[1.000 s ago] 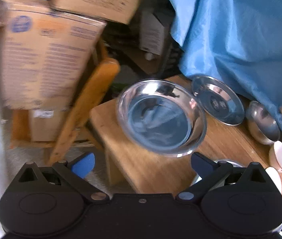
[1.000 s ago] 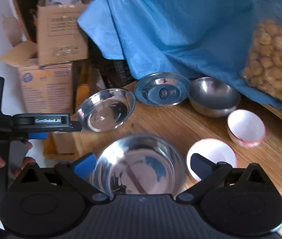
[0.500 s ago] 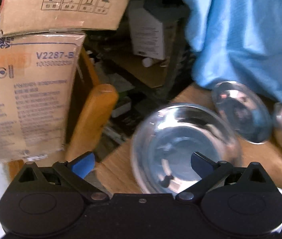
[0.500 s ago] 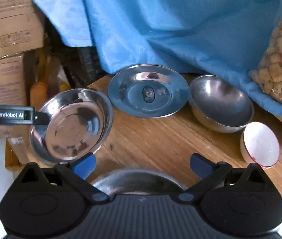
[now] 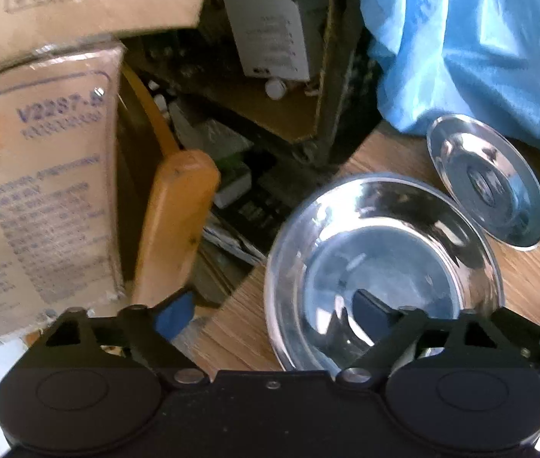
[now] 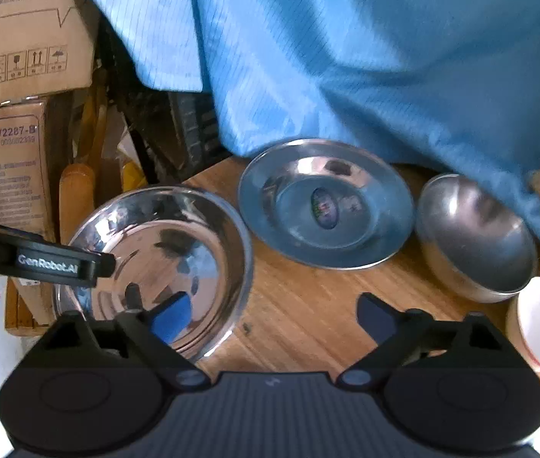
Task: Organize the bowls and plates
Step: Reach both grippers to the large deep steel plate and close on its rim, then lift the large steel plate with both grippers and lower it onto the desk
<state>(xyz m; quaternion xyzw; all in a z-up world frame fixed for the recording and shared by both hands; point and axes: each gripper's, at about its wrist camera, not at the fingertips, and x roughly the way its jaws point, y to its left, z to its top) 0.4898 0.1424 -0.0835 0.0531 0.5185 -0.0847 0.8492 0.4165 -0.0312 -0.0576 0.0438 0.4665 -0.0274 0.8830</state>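
Cluttered storeroom: cardboard boxes (image 5: pixel 37 198), blue cloth (image 6: pixel 346 57) draped behind wooden tabletop (image 6: pixel 308 305). Shiny steel bowl (image 6: pixel 163 259) now seen at tabletop's left edge, just beside flat steel plate (image 6: pixel 325 204). Over last second, left claw (image 5: pixel 274 307) brought close over bowl; spread, one finger over bowl, nothing pinched. Right claw (image 6: pixel 274 311) spread, empty. Grasp judged imminent.

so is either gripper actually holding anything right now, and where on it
Neither. The left gripper is open, one finger over the shiny steel bowl; whether it touches cannot be told. The right gripper is open over the table.
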